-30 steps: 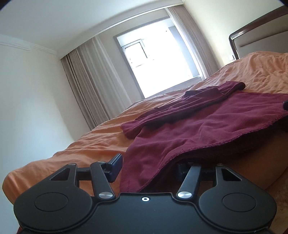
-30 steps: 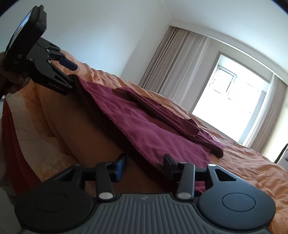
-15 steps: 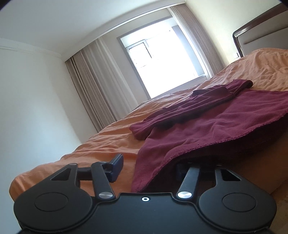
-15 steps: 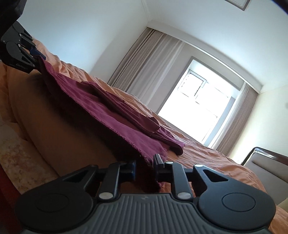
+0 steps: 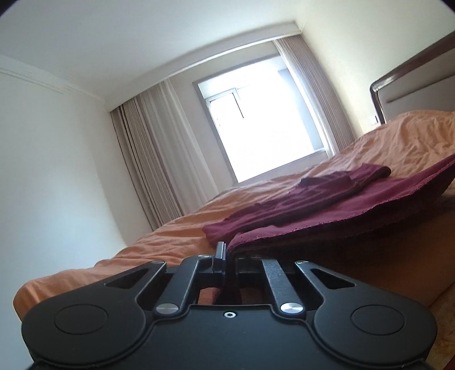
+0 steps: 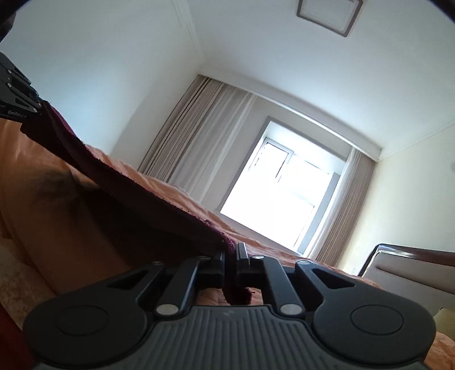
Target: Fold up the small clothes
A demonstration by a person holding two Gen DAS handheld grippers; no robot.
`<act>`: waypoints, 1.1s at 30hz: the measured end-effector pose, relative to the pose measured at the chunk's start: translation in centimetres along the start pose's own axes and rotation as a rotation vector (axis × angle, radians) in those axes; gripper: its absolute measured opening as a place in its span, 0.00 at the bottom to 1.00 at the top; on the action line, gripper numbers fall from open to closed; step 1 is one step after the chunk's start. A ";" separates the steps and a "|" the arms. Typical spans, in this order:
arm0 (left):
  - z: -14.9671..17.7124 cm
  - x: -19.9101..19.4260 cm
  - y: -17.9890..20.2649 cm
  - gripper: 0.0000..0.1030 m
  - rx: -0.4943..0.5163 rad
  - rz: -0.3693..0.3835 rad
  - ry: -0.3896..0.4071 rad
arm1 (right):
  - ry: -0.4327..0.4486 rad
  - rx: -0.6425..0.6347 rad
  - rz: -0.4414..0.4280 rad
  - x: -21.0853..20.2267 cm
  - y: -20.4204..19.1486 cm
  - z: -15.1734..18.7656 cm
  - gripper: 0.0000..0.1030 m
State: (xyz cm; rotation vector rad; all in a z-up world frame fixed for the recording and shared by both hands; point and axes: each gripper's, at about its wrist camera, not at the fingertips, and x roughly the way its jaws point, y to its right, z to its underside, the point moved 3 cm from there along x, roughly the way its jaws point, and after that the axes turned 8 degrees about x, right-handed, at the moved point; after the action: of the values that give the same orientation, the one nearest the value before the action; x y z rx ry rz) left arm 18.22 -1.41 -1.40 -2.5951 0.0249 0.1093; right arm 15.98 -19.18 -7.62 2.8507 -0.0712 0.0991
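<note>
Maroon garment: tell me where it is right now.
The maroon garment lies spread on the orange bed below the window, its near hem lifted off the bed edge, one corner pinched in the left tool and the other in the right tool.

The premises are a domestic bedroom, evidenced by a wide bed under a rumpled orange cotton bedspread (image 5: 182, 236), a dark-wood-framed padded headboard (image 5: 409, 85), full-length beige pleated curtains (image 5: 153, 153) flanking a bright window (image 5: 264, 131), and a square flush ceiling light (image 6: 330, 14).
</note>
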 end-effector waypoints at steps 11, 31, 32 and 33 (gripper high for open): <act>-3.7 -8.3 -1.8 0.05 -0.022 0.049 0.112 | 0.125 0.078 0.051 -8.4 2.9 -3.3 0.07; -1.0 -13.9 -1.9 0.06 -0.189 0.145 -0.048 | 0.086 0.118 0.065 -12.5 3.7 -3.9 0.07; -0.9 -13.8 -1.8 0.06 -0.183 0.144 -0.055 | 0.087 0.122 0.062 -12.4 3.8 -3.9 0.07; -0.7 -13.8 -1.9 0.06 -0.176 0.143 -0.064 | 0.087 0.124 0.060 -12.3 4.0 -4.0 0.07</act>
State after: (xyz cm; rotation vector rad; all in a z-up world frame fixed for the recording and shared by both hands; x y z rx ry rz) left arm 4.56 -0.26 1.31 -2.7616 0.1854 0.2564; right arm 3.22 -21.41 -3.63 2.9638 -0.1374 0.2488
